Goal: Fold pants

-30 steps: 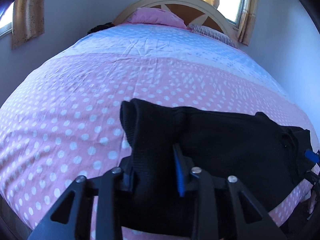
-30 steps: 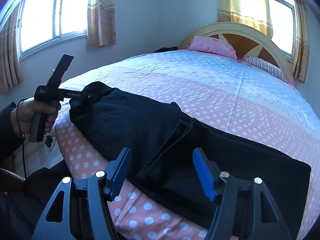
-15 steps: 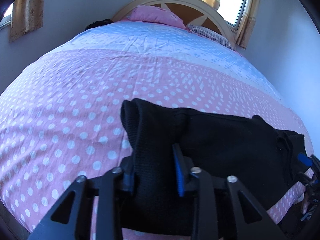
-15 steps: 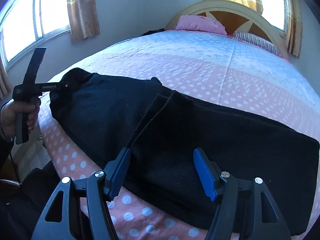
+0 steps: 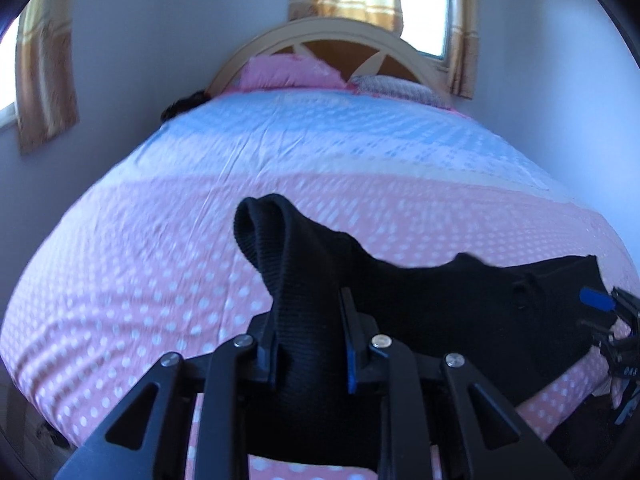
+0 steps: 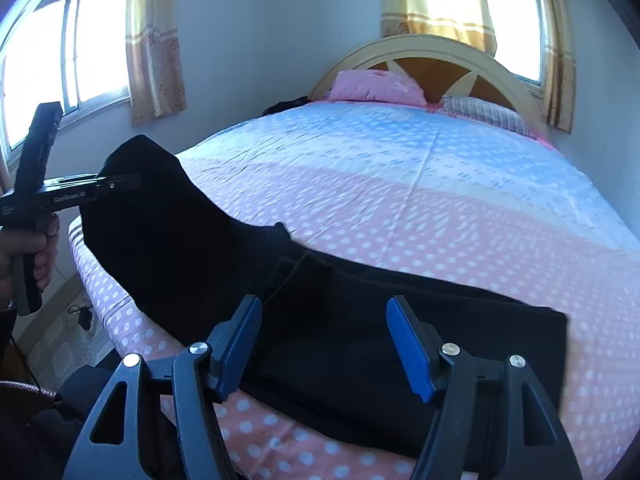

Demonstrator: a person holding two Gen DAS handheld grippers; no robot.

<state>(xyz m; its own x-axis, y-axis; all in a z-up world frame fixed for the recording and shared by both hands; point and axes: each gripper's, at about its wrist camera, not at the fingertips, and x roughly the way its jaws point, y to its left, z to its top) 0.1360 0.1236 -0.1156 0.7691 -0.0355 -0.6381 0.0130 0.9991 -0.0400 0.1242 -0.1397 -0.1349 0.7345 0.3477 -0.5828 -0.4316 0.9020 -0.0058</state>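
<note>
Left wrist view: the left tool (image 5: 308,330) is closing on a bunched-up end of the black pants (image 5: 440,304), with the fabric squeezed between its two fingers and a ribbed loop of cloth poking up past the tips. That end is lifted off the bed (image 5: 160,264), and the rest of the pants trails off to the right across the pink polka-dot sheet. At the far right edge you can just see a blue pad of the right tool (image 5: 596,298) by the other end.

Right wrist view: the right tool (image 6: 324,340) has its jaws spread wide, hovering over the pants (image 6: 360,320) with nothing pinched. The pants lie along the near edge of the bed (image 6: 440,200), flat under this tool and rising at the left, where a hand (image 6: 28,252) holds the left tool (image 6: 120,182) gripping the raised end. Pink pillow (image 6: 376,86) sits up by the headboard (image 6: 440,48).
</note>
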